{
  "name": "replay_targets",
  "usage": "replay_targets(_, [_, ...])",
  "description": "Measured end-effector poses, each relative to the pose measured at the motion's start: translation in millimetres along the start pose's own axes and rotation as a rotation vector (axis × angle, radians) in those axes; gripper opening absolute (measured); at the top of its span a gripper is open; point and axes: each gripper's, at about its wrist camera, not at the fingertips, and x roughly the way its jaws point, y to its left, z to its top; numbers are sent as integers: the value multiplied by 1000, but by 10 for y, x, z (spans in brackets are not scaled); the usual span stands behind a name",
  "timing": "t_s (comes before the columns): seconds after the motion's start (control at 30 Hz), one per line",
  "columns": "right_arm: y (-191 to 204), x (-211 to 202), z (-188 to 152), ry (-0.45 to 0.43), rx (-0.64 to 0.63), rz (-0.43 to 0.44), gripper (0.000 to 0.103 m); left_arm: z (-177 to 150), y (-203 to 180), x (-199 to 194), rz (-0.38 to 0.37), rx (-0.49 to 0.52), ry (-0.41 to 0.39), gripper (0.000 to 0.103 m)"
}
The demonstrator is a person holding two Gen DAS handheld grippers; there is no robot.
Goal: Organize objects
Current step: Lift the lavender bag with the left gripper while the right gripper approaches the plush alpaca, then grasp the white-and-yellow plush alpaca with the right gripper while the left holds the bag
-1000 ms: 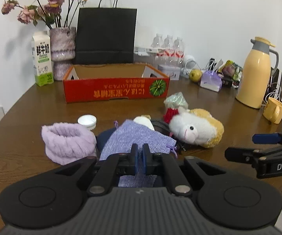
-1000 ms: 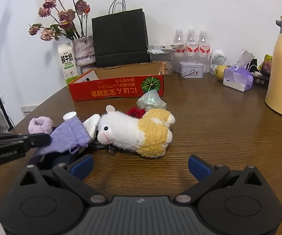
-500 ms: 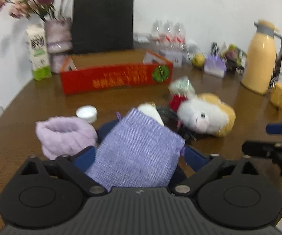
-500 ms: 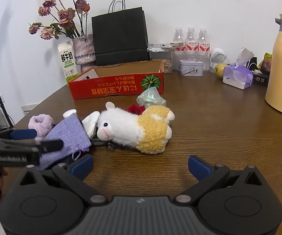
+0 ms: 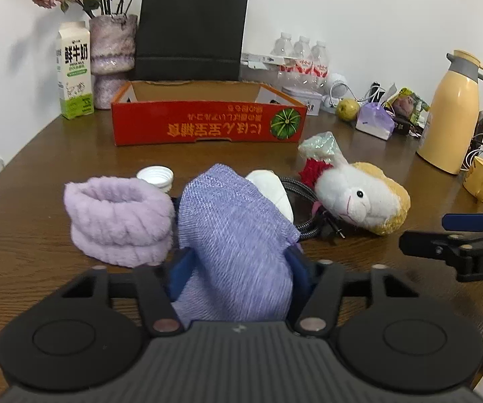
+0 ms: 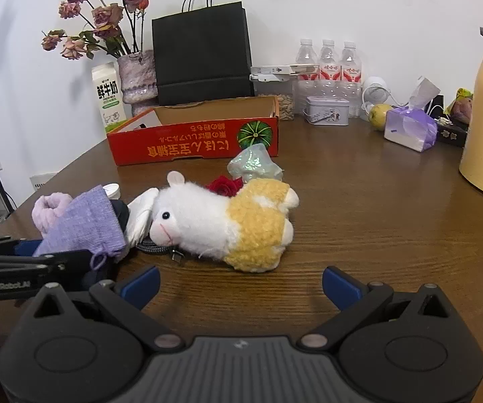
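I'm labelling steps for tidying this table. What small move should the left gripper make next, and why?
Probably finish closing, then lift. The left gripper has just been closing around the lilac woven pouch, whose fabric fills the gap between its blue pads, and the open red cardboard box waits behind.

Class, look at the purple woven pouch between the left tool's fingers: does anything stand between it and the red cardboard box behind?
Nothing tall does. Between the purple pouch and the red box lie only a white cap and bare table. The left tool has just been closing round the pouch.
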Motion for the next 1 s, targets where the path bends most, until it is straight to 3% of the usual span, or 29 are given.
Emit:
replay_targets(0.03, [7, 16, 7, 0, -2, 1, 103, 11, 0, -10, 2, 3, -2, 48])
replay_targets(0.17, [19, 54, 31, 3, -3, 5, 103, 31, 36, -33, 22, 0, -4, 17])
replay_targets(0.27, [19, 63, 43, 3, -5, 6, 103, 66, 64, -59, 40, -16, -6, 8])
replay_targets(0.73, [-175, 202, 454, -61, 68, -33, 103, 220, -147, -274, 77, 46, -111, 7])
replay_targets(0.9, [-252, 466, 615, -39, 102, -61, 103, 245, -162, -249, 80, 41, -108, 7])
replay_targets(1.0, [-274, 683, 650, 20, 107, -66, 103, 241, -165, -247, 80, 42, -107, 7])
